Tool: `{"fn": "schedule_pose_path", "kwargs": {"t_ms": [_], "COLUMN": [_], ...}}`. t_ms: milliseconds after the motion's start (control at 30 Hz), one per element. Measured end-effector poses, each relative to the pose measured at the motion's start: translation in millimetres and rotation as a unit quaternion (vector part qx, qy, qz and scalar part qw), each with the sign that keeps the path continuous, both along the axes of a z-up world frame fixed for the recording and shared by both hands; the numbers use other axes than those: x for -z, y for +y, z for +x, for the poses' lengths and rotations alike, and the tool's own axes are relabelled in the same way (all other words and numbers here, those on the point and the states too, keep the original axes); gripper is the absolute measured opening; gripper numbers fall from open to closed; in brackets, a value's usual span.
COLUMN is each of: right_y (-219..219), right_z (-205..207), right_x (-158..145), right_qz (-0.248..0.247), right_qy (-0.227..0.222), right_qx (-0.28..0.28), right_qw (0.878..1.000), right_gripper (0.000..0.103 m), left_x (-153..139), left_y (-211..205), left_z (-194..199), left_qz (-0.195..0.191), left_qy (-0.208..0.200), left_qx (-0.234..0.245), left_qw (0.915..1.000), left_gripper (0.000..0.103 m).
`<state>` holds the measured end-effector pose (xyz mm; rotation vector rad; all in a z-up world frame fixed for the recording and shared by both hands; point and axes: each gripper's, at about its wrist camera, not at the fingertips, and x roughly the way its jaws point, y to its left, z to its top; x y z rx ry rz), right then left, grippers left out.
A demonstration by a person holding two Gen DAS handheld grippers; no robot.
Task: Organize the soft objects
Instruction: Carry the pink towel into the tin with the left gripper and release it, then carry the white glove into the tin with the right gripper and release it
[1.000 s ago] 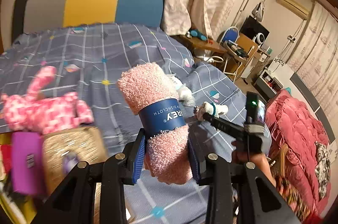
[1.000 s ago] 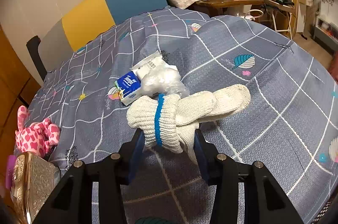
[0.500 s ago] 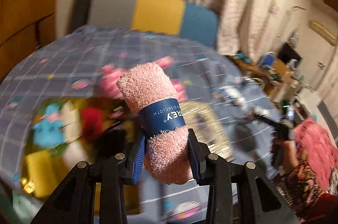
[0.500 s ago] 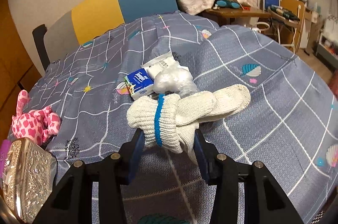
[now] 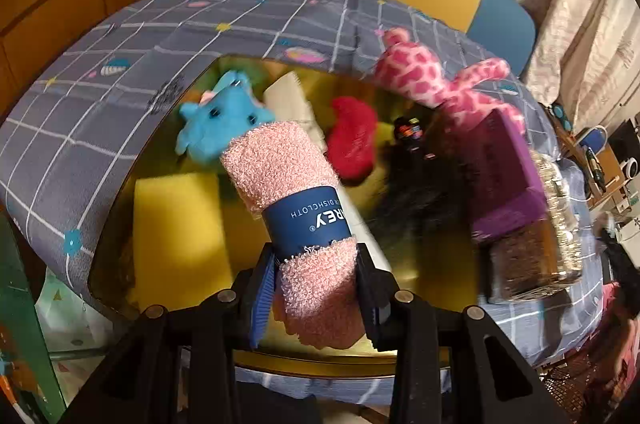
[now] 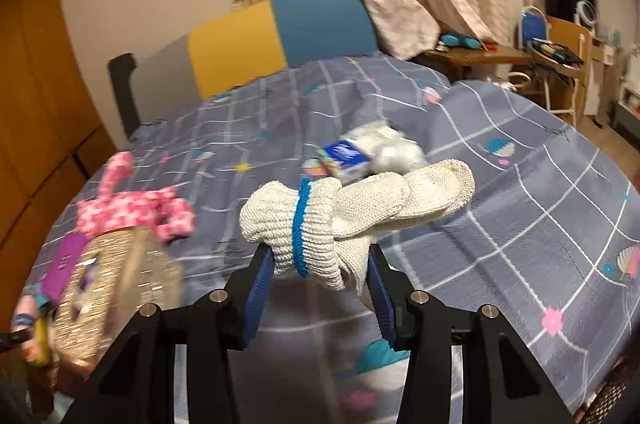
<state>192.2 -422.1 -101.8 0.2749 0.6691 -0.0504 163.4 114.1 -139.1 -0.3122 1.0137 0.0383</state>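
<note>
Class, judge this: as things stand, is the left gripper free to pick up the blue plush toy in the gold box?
Probably not yet. The left gripper is shut on the pink dishcloth roll, which also lies between it and the blue plush toy.

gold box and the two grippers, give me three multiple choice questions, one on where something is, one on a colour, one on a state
1. Where is the blue plush?
A. inside the gold box
B. on the chair
C. on the floor

2. What colour is the band on the rolled dishcloth?
A. red
B. dark blue
C. green

3. What is the right gripper doing?
A. open, holding nothing
B. shut on the white knit glove
C. shut on a tissue pack

Answers: 1 A, it lies among the sponges within the box walls; 2 B, the printed wrap is navy; 3 B, both fingers pinch the glove's cuff.
</note>
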Motion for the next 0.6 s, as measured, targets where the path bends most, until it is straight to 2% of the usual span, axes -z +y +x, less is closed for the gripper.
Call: {"fn": "schedule_pose_path", "kwargs": {"t_ms": [100, 200, 267, 300, 400, 467, 600], "right_y": [22.8, 47.5, 69.1, 81.2, 125.8, 161.2, 237.0], "right_z": [-14.4, -28.4, -37.2, -41.3, -53.1, -60.2, -70.8], "right_x": [-16.2, -34.6, -47.7, -54.3, -71.7, -79.4, -81.0], "right_qz": [0.000, 0.005, 0.008, 0.008, 0.007, 0.007, -0.005], "right_qy": [-0.010, -0.026, -0.035, -0.041, -0.054, -0.057, -0.047], "right_qx": [-0.020, -0.042, -0.065, -0.080, -0.141, -0.189, -0.289], "right_qw": [1.000, 0.999, 0.997, 0.996, 0.988, 0.980, 0.956], "right_gripper": [0.047, 0.047, 0.047, 0.047, 0.047, 0.047, 0.047], "left_x": [15.6, 34.3, 40.7, 41.5, 35.5, 29.2, 9.7], "left_y": [5.7, 9.0, 10.2, 11.0, 14.1, 19.3, 32.4], "left_z": [3.7, 4.4, 1.7, 0.4, -5.7, -8.5, -19.3], "left_qz": [0.011, 0.013, 0.012, 0.012, 0.009, -0.002, -0.047], "left_qy": [0.022, 0.060, 0.063, 0.060, 0.043, 0.029, -0.014], "left_qx": [0.001, 0.021, 0.029, 0.033, 0.037, 0.036, 0.039], "left_qw": [0.9997, 0.9979, 0.9975, 0.9976, 0.9983, 0.9989, 0.9980], "left_gripper": [0.037, 0.038, 0.041, 0.042, 0.052, 0.062, 0.062]}}
